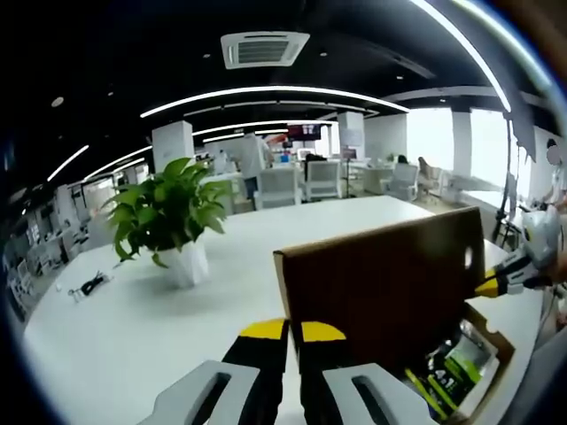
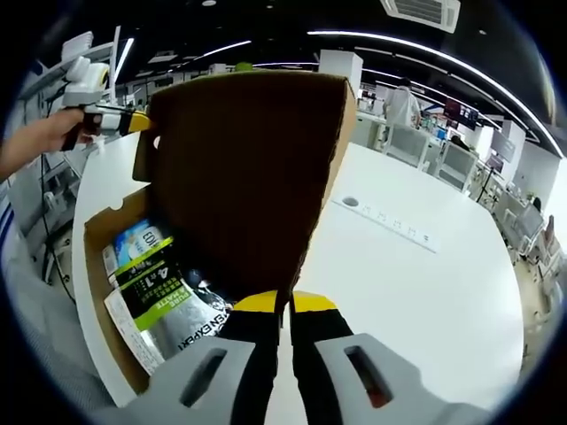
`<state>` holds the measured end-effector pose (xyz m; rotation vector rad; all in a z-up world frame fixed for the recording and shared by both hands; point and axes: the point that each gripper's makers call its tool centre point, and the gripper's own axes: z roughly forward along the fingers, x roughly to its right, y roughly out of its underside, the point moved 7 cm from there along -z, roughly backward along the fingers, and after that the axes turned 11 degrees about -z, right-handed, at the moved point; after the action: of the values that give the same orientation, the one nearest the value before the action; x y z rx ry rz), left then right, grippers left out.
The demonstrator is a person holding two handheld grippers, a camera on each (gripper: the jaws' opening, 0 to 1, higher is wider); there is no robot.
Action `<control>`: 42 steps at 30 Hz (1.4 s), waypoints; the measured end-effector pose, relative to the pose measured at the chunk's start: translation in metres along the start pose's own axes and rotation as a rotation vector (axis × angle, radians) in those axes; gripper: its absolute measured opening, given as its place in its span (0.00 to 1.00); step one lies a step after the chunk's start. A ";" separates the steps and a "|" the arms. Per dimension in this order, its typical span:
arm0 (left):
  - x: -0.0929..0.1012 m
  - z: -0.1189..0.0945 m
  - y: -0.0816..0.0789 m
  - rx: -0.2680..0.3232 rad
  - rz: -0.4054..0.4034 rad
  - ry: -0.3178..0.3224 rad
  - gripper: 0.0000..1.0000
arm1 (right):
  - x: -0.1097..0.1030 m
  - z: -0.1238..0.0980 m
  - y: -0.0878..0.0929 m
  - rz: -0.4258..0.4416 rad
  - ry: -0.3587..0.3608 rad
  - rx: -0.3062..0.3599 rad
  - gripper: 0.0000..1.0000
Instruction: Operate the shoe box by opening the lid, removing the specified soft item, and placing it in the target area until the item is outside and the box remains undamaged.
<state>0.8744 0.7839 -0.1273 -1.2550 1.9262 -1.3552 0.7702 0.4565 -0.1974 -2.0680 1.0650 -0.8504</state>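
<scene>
1. My right gripper [image 2: 283,305], bottom centre of the right gripper view, has its yellow-tipped jaws pressed together; the edge of the brown cardboard lid [image 2: 248,168] runs down into them, so I judge it pinched.
2. My left gripper [image 1: 292,332], bottom centre of the left gripper view, is closed the same way on the lid's other edge.
3. Lower left of the right gripper view, the open cardboard shoe box [image 2: 97,230] holds the flat silver-and-black soft pouch with a green label [image 2: 164,301], lying inside beside a blue-and-white packet [image 2: 142,239].
4. The step in hand is opening: the lid stands upright and the pouch is still inside.
5. Next, one gripper must let go and reach under the lid for the pouch, while the other steadies the lid without creasing it.
6. Beyond lie the white table [image 2: 425,292] and a leafy green plant in a white pot [image 1: 168,212], upper left.
</scene>
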 end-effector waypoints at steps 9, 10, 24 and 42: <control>-0.002 0.011 0.001 -0.023 0.027 -0.003 0.05 | 0.001 0.001 0.000 -0.010 0.001 0.003 0.01; -0.001 0.011 0.002 -0.027 0.030 -0.003 0.06 | 0.001 0.001 0.000 -0.012 0.001 0.003 0.01; -0.008 0.013 0.027 -0.084 0.034 -0.038 0.12 | 0.005 0.007 -0.003 -0.060 0.006 0.002 0.01; -0.009 0.022 0.059 -0.175 -0.022 -0.046 0.03 | 0.008 0.013 -0.004 -0.067 -0.007 -0.005 0.02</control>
<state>0.8716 0.7871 -0.1906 -1.3804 2.0401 -1.1780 0.7854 0.4550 -0.1997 -2.1198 0.9996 -0.8737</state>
